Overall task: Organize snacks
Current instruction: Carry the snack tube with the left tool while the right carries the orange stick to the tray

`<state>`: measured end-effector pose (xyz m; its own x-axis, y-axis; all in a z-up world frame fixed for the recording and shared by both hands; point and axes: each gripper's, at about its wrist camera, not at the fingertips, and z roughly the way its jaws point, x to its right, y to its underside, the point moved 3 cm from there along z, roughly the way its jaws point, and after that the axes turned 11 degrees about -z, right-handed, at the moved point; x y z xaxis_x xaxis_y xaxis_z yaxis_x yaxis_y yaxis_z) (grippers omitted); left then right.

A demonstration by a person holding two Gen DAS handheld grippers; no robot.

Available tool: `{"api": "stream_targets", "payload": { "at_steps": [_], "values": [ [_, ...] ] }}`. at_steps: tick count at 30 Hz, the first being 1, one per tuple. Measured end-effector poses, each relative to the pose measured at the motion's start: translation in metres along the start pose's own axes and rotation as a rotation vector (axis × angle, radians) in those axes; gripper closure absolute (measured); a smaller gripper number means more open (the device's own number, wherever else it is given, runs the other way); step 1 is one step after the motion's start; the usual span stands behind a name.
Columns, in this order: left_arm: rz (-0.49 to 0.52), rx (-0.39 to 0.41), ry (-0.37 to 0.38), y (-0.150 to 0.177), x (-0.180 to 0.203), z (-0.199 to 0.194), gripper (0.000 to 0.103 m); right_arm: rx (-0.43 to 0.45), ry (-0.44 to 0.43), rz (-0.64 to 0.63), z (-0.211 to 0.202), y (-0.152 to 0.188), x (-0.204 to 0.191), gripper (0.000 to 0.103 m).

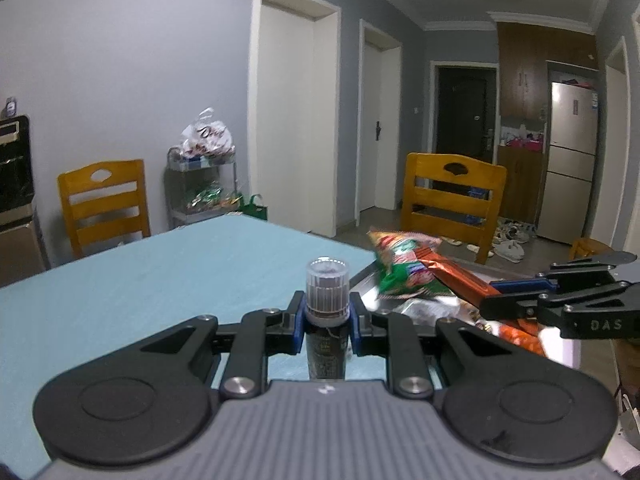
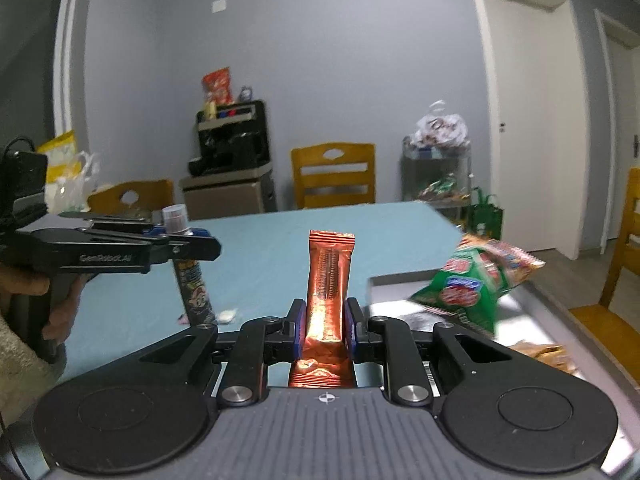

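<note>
My left gripper (image 1: 326,322) is shut on a slim dark tube with a clear ribbed cap (image 1: 327,280), held upright above the light blue table (image 1: 160,280). From the right wrist view the same tube (image 2: 192,280) hangs from the left gripper (image 2: 188,240), which a hand holds. My right gripper (image 2: 325,326) is shut on a copper-orange snack bar wrapper (image 2: 329,276), standing upright between the pads. In the left wrist view the right gripper (image 1: 516,298) holds that bar (image 1: 456,276) over a metal tray. A green and red snack bag (image 2: 476,280) lies tilted on the tray's rim.
A metal tray (image 2: 400,276) with several snack packets sits at the table's right end. Wooden chairs (image 1: 452,200) stand round the table. A wire cart with bagged snacks (image 1: 204,172) stands by the grey wall, and a black appliance on a cabinet (image 2: 232,148) stands behind the table.
</note>
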<state>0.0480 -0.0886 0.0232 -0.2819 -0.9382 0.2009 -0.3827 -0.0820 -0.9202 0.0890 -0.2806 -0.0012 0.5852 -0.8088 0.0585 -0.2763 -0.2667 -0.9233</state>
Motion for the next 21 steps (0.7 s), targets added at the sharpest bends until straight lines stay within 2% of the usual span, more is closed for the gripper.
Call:
{"api": "stream_targets", "payload": {
  "at_steps": [7, 14, 21],
  "values": [
    [0.048, -0.017, 0.074, -0.016, 0.048, 0.029, 0.085, 0.001, 0.101, 0.075, -0.014, 0.014, 0.047, 0.081],
    [-0.004, -0.020, 0.186, -0.037, 0.093, 0.064, 0.086, -0.001, 0.201, 0.091, -0.024, 0.024, 0.084, 0.081],
    [0.004, -0.087, 0.285, -0.038, 0.146, 0.102, 0.086, -0.032, 0.259, 0.116, -0.018, 0.038, 0.115, 0.081]
  ]
}}
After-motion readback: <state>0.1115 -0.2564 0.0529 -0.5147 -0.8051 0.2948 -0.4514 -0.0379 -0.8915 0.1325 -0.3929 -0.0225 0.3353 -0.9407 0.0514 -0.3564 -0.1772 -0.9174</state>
